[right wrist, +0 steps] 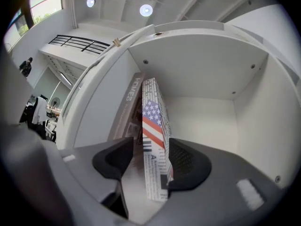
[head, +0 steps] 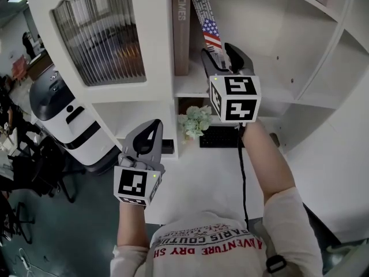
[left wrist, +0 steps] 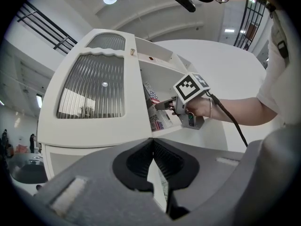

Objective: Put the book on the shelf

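- Book (head: 209,30) first: where is it in the head view?
- On the shelf (head: 190,86), spine outward, tilted so its top leans left against a brown book (head: 181,33). The right gripper (head: 219,53) reaches into the compartment with a jaw on either side of the lower spine. The left gripper (head: 151,126) hangs lower and to the left, well apart from the shelf. A small plant (head: 195,122) and a keyboard (head: 219,137) sit below.
- And the left gripper view?
- Its jaws are clenched together on nothing. I judge it has no part in this step, so it waits out of the way. Beyond it the right gripper (left wrist: 162,105) shows at the open compartment, beside a cabinet door (left wrist: 94,86) with ribbed glass.
- The right gripper view?
- The jaws are spread wide. The book (right wrist: 153,126) stands between them, close to the right pad. Whether it touches that pad I cannot tell. There is a clear gap to the left pad, so nothing squeezes it and the grip is released. The book rests on its bottom edge and props itself on the brown book (right wrist: 129,105).
- So how far along?
- Nearly done, by my reading. What remains is drawing the gripper straight back, because a brush on the spine could slide the leaning book.
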A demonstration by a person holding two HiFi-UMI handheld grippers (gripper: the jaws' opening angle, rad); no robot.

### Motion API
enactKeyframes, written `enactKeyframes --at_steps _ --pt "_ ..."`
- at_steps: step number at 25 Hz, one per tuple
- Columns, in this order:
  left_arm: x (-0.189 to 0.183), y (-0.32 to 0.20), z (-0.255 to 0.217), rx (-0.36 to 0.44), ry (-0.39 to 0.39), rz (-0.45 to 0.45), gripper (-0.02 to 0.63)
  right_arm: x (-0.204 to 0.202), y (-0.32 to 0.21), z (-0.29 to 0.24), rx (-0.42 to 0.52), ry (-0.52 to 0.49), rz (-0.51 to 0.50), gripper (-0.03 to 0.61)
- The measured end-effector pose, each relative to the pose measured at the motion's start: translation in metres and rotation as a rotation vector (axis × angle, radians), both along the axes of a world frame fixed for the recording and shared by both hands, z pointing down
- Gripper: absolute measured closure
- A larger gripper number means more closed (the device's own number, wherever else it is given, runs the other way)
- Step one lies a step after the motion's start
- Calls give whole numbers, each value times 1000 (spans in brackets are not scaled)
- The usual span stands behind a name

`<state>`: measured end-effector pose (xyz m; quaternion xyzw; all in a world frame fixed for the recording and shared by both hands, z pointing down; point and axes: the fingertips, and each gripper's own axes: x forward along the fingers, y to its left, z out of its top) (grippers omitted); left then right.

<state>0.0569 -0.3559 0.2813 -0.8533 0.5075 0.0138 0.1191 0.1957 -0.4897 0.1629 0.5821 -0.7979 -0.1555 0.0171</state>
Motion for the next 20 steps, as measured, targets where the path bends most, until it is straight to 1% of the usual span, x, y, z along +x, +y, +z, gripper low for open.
enactKeyframes --at_steps 3,4,6,8,11,13,16,20 --pt "5 6 4 -21 13 23 612 -1 19 16 -14 -5 -21 347" --pt "6 8 5 -24 13 27 612 -1 26 22 -16 -6 -22 359" --pt "9 12 9 -35 11 36 612 3 41 31 -1 -18 -12 430" --pt "10 16 11 -40 11 41 612 9 55 41 14 -38 -6 465" --pt "11 19 15 -54 18 47 612 14 74 59 -3 -73 -21 523" --pt "13 20 18 -63 21 51 612 18 84 73 -20 -87 -30 537" --pt "18 23 21 -72 21 59 612 27 95 92 -36 -98 -33 578" --pt "26 28 24 -80 15 74 612 36 117 112 -19 -74 -54 578"
